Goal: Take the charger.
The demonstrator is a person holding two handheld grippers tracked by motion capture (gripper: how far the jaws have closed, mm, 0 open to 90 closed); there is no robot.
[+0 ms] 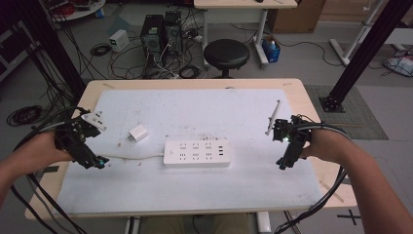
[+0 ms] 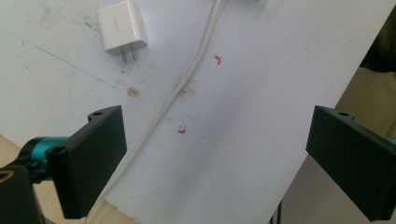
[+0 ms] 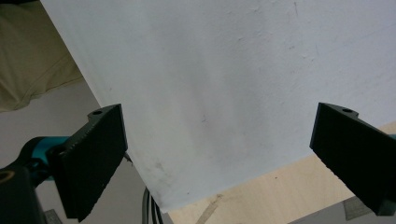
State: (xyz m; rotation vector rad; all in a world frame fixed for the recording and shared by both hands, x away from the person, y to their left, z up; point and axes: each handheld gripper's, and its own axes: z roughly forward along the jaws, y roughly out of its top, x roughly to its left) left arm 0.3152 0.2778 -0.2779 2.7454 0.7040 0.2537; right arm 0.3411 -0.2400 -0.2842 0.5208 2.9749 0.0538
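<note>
A white power strip [image 1: 197, 153] lies in the middle of the white mat [image 1: 195, 109], and its white cable [image 1: 131, 156] runs left toward my left gripper [image 1: 98, 163]. A white charger plug [image 1: 139, 132] lies left of the strip, prongs pointing away from it. In the left gripper view my left gripper [image 2: 217, 135] is open and empty above the cable [image 2: 187, 88], with the charger [image 2: 122, 31] further ahead. My right gripper [image 1: 283, 165] hovers over the mat's right edge. Its jaws [image 3: 217, 135] stand wide apart over bare mat [image 3: 210, 70].
A thin grey stick [image 1: 273, 117] lies on the mat's right side, just beyond the right hand. The wooden table [image 1: 311, 105] ends close to both grippers. A black stool [image 1: 226, 53], computer towers [image 1: 160, 31] and loose cables are on the floor behind.
</note>
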